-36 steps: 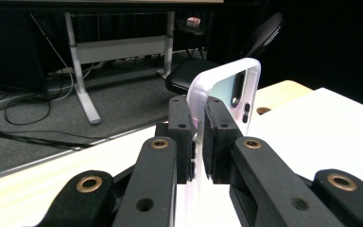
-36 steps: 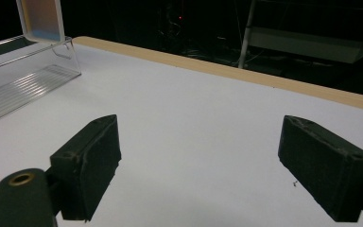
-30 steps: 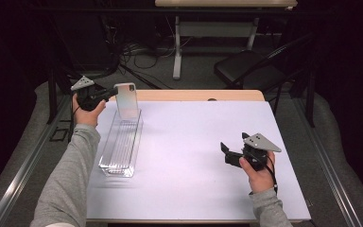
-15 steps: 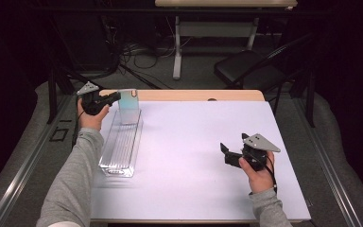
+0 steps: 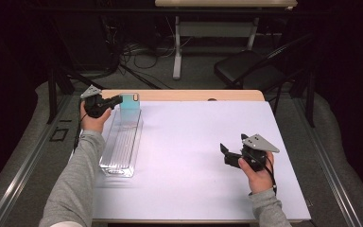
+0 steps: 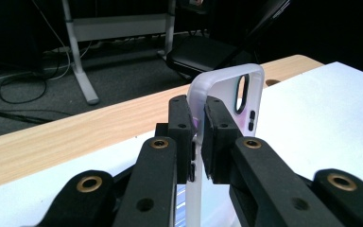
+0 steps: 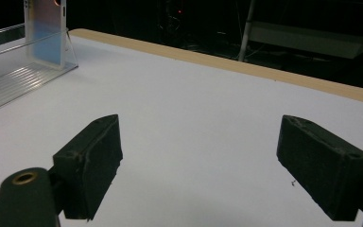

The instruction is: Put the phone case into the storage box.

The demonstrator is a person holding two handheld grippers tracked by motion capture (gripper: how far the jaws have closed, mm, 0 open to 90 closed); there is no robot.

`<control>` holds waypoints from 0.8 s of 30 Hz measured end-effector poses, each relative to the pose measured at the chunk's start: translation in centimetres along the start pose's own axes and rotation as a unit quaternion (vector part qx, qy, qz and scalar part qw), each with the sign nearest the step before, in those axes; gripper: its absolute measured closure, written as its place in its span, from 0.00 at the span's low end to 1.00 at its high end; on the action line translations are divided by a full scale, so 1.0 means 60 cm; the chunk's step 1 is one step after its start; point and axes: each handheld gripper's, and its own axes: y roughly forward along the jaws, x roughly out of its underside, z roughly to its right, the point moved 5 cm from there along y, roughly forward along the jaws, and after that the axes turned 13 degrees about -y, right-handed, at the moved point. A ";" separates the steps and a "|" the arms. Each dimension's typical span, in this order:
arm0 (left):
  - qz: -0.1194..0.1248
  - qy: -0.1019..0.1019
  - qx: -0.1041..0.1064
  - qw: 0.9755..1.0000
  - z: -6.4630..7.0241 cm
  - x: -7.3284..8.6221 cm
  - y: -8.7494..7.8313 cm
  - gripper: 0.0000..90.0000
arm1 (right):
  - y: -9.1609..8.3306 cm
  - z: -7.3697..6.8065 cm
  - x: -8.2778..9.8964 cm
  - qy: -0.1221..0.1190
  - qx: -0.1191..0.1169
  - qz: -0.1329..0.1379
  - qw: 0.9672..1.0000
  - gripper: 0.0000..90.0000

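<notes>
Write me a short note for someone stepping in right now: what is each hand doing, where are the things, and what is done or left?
Left gripper: shut on the edge of the translucent phone case, holding it upright at the far end of the clear slotted rack.
Right gripper: open, holding nothing, resting over the white table top at the near right.
Done: the case is gripped and brought to the rack's far end.
Unclear: whether its lower edge already sits in a slot.
Left: probably seat the case, check that it stands alone, then open the left jaws and draw back.
</notes>
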 end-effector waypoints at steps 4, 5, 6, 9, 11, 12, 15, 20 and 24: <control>0.000 0.003 0.000 1.000 -0.001 0.000 0.000 0.93 | 0.000 0.000 0.001 0.000 0.000 0.000 1.000 0.16; 0.001 0.002 0.000 1.000 -0.002 0.000 0.001 0.93 | 0.001 0.000 0.002 0.001 0.000 0.001 1.000 0.16; 0.000 0.003 -0.001 1.000 -0.003 0.000 0.000 0.93 | 0.001 0.000 0.002 0.001 0.000 0.000 1.000 0.16; -0.001 0.007 -0.002 1.000 -0.003 0.000 0.000 0.93 | 0.001 0.000 0.003 0.002 0.000 0.000 1.000 0.16; -0.001 0.010 -0.003 1.000 -0.003 0.000 0.000 0.93 | 0.002 -0.001 0.003 0.001 -0.001 -0.001 1.000 0.16; -0.001 0.010 -0.004 1.000 -0.003 0.000 0.001 0.92 | 0.002 -0.001 0.003 0.002 -0.001 -0.001 1.000 0.16; -0.003 0.015 -0.010 1.000 -0.004 0.000 0.000 0.92 | 0.002 -0.002 0.003 0.000 -0.002 -0.002 1.000 0.16; -0.006 0.015 -0.017 1.000 -0.011 0.001 0.000 0.92 | 0.002 -0.002 0.004 0.000 -0.003 -0.003 1.000 0.16; -0.006 0.011 -0.024 1.000 -0.017 0.001 -0.002 0.91 | 0.004 -0.003 0.004 0.001 -0.003 -0.004 1.000 0.16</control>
